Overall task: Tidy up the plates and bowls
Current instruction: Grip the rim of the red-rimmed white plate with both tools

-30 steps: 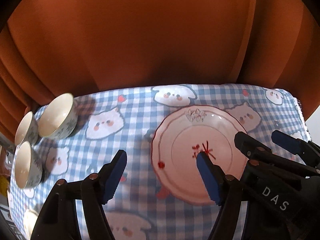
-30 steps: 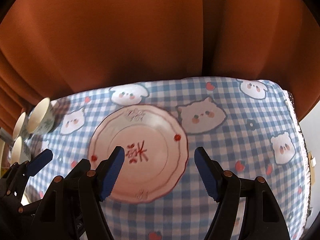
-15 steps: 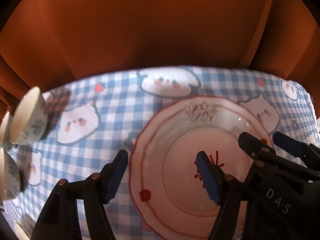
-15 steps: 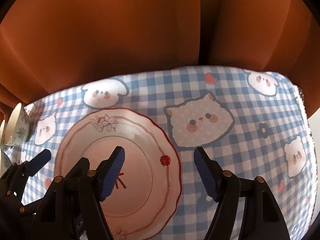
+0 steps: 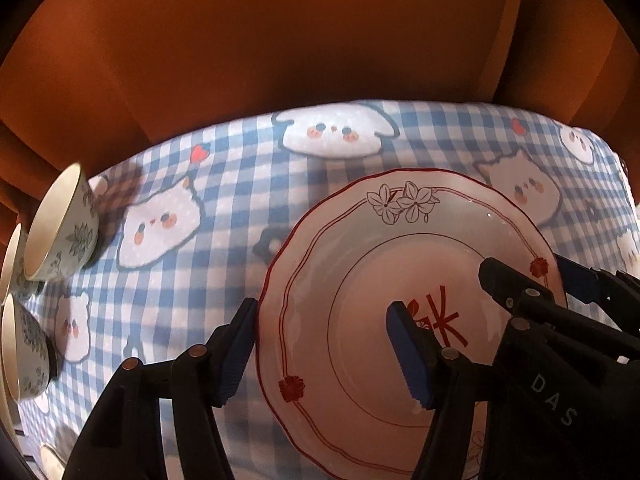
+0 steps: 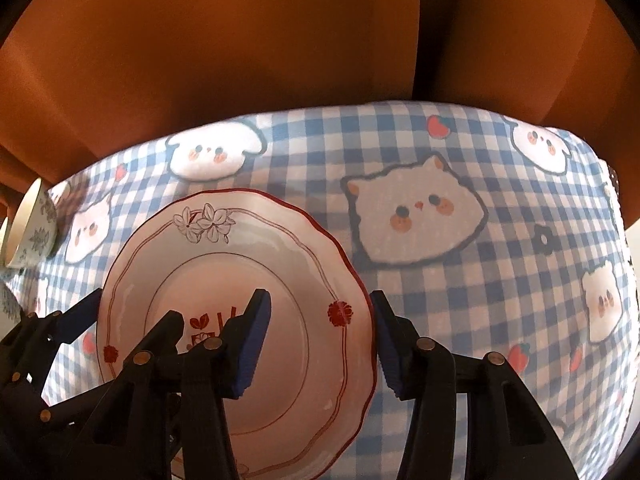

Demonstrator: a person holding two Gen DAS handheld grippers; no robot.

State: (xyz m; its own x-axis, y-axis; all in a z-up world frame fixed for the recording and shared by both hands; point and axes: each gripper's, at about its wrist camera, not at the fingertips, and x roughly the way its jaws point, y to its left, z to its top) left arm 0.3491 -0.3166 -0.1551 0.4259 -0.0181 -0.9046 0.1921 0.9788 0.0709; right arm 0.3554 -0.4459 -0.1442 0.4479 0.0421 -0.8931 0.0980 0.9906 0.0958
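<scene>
Straddling: round pink ceramic plate (image 5: 360, 264) with red scalloped rim, on blue gingham tablecloth (image 6: 460, 152).
Left gripper (image 5: 322, 346): closing, not gripping.
Right gripper (image 6: 320, 338): closing, not gripping.

The near rim of the pale pink scalloped plate with red trim (image 5: 344, 320) runs off the bottom edge in both wrist views, and black gripper fingers (image 5: 412, 356) cover parts of its red centre motif. At the left edge, the cream bowls with blue-grey leaf print (image 5: 60, 228) are cropped — the lower ones show only slivers. Whether any finger pad actually presses the plate's rim cannot be told — the contact lines are too fine.
</scene>
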